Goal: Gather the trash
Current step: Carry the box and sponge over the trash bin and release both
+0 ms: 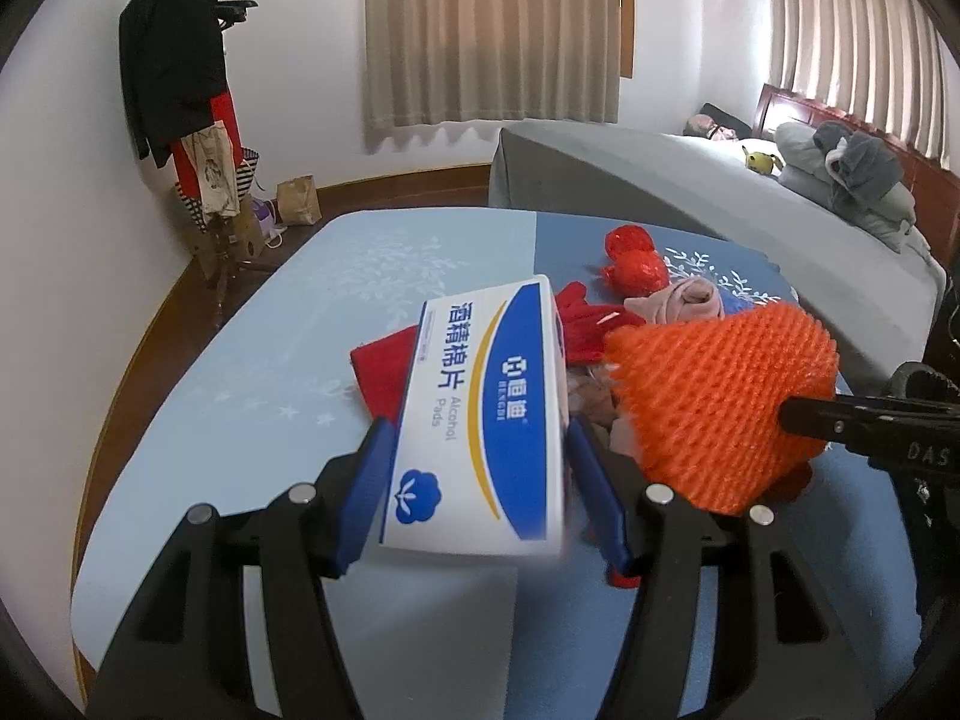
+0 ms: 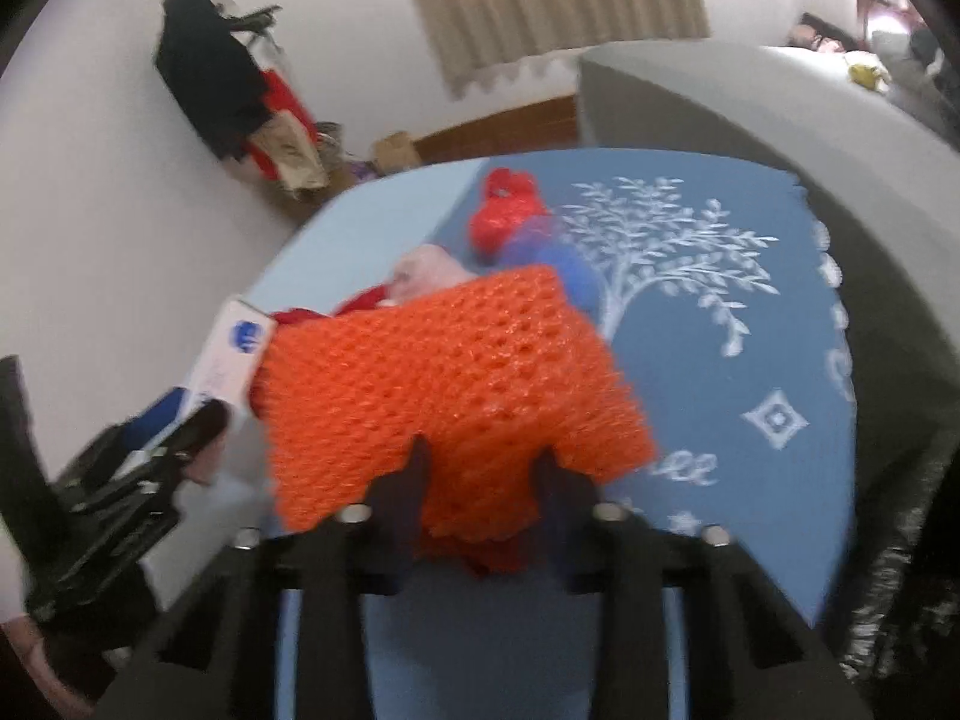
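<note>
Centrally, alcohol pad box [image 1: 480, 414], orange foam net [image 2: 444, 384], clear table edge [image 1: 180, 420]

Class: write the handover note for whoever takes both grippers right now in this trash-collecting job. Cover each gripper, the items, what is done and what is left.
Left gripper: shut on the alcohol pads box, lifted over the blue table.
Right gripper: shut on the orange foam net, also lifted.
Still on the table: red wrapper, pink cloth, red cloth.
Done: two items picked up. Left: drop both; no bin is in view. Then sort the rest.
</note>
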A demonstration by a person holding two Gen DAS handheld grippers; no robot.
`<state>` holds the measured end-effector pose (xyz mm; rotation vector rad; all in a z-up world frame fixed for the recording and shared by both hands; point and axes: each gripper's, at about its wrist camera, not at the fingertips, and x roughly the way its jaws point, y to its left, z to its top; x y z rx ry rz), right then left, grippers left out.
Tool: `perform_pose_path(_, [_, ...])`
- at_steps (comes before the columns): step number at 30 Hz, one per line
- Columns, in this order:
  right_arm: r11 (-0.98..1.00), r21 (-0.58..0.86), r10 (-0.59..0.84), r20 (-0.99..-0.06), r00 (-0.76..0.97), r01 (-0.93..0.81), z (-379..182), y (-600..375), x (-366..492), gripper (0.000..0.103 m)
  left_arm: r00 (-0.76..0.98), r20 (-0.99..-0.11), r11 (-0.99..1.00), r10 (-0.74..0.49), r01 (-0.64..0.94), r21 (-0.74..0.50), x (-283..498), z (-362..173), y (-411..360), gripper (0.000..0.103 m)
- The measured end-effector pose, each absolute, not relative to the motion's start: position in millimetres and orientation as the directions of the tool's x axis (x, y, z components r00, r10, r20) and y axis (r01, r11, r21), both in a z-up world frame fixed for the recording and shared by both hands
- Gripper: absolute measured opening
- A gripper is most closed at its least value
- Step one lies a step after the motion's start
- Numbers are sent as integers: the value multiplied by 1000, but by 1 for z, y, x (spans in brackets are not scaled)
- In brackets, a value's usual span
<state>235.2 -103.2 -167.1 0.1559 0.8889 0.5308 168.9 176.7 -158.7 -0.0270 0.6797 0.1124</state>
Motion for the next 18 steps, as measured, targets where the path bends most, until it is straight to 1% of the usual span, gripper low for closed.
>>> perform_pose_path(1, [852,340,515,-678,524,-398,-162,-104,231,25,774,-626,994,96,-113,13,168,-158,177,58])
perform_pose_path(2, [850,332,518,-668,534,-409,-158,-103,227,25,776,-623,993,96,-113,12,167,-156,176,58])
perform_pose_path(6, [847,290,521,-620,587,-445,-136,-107,211,25,787,-609,993,98,-115,11,161,-147,175,58])
perform_pose_path(10, [837,327,545,-559,625,-438,-113,-125,198,25,802,-589,993,103,-118,12,153,-132,167,58])
perform_pose_path(12, [845,333,534,-540,650,-418,-103,-139,190,25,811,-577,994,99,-112,14,147,-123,160,58])
perform_pose_path(15, [869,309,495,-530,688,-387,-90,-159,177,25,822,-563,996,85,-90,18,141,-112,145,58])
perform_pose_path(18, [890,295,456,-536,711,-348,-83,-181,165,25,837,-546,999,36,-35,13,134,-102,118,58])
